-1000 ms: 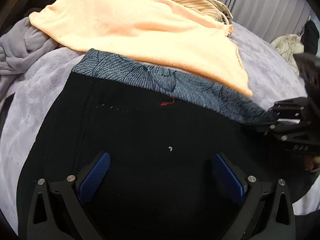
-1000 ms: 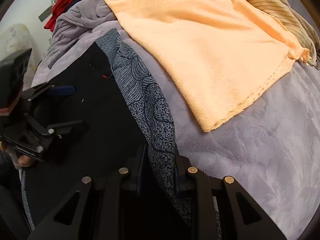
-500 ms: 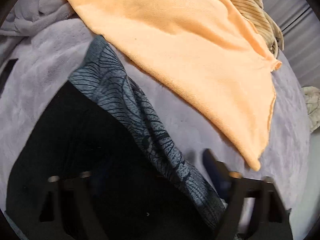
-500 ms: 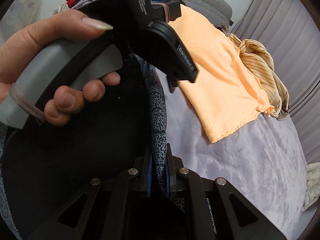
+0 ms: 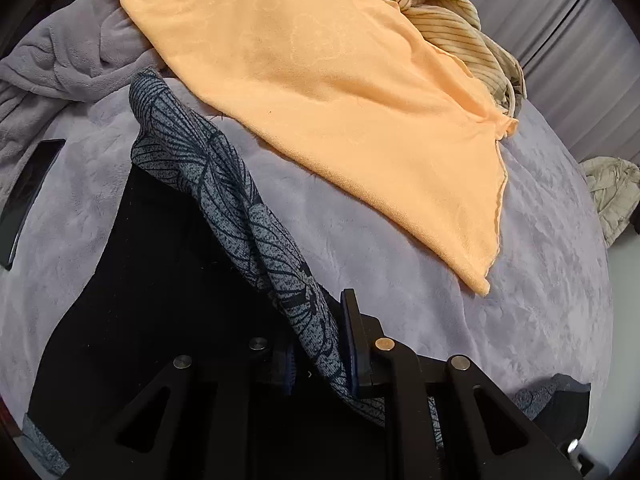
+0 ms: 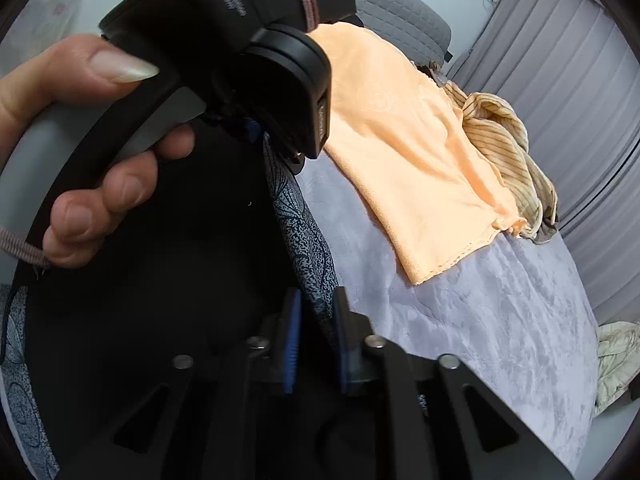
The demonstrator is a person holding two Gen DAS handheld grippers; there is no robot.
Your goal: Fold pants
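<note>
While the left wrist view takes in a phone on the lavender bed, only the right wrist view shows the person's hand gripping the other tool. Black pants lie on the bed beside an orange towel. Left claw and right claw each pinch the pants' patterned grey waistband.

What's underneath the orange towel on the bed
The orange towel lies on the lavender blanket, its far edge over a striped cloth and grey fleece. Anything beneath its middle is covered.
</note>
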